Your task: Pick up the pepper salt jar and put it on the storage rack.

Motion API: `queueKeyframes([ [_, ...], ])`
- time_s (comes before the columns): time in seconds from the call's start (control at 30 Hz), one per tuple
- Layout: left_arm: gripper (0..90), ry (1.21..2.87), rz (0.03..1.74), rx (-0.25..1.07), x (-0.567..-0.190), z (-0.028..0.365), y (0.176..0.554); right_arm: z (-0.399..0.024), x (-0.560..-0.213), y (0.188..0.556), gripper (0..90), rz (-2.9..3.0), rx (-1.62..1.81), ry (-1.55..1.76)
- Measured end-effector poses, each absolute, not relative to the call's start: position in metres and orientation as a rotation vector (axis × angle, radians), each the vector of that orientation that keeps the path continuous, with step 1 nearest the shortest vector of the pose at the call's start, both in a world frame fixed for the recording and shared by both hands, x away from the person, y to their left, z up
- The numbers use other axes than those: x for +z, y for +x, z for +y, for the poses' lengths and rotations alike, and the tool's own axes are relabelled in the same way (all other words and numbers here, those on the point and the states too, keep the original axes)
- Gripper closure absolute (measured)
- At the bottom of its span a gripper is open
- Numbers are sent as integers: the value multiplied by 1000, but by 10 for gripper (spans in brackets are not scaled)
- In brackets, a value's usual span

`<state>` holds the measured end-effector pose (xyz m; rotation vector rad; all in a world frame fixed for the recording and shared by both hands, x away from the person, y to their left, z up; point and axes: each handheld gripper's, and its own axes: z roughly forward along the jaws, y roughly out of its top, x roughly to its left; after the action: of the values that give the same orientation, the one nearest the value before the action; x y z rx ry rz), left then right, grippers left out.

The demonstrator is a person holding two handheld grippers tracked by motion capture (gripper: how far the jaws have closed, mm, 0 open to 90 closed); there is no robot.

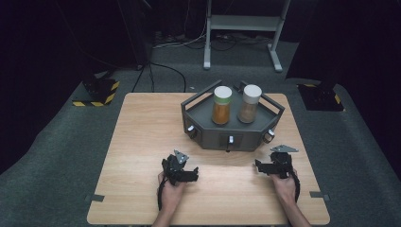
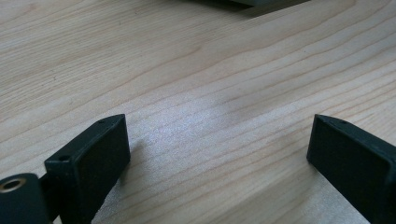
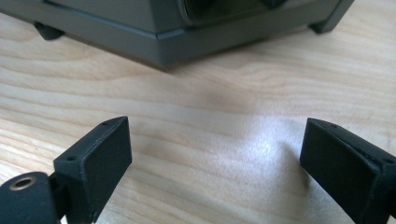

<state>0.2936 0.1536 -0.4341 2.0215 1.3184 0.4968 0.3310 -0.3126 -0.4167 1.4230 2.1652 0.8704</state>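
Nothing is started yet: both jars, the orange one and the brown one, stand capped and upright in the tray. Your left gripper and right gripper rest near it on the table, jaws spread and empty.

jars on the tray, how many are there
2. Both stand upright side by side on the grey tray at the table's far side: the orange jar on the left, the brown jar on the right.
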Motion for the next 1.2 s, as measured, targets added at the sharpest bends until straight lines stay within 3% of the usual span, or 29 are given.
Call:
queueKeyframes([
  [1.2,57,2022,1320,501,-434,153,293,-307,-420,325,61,2141,850,1415],
])
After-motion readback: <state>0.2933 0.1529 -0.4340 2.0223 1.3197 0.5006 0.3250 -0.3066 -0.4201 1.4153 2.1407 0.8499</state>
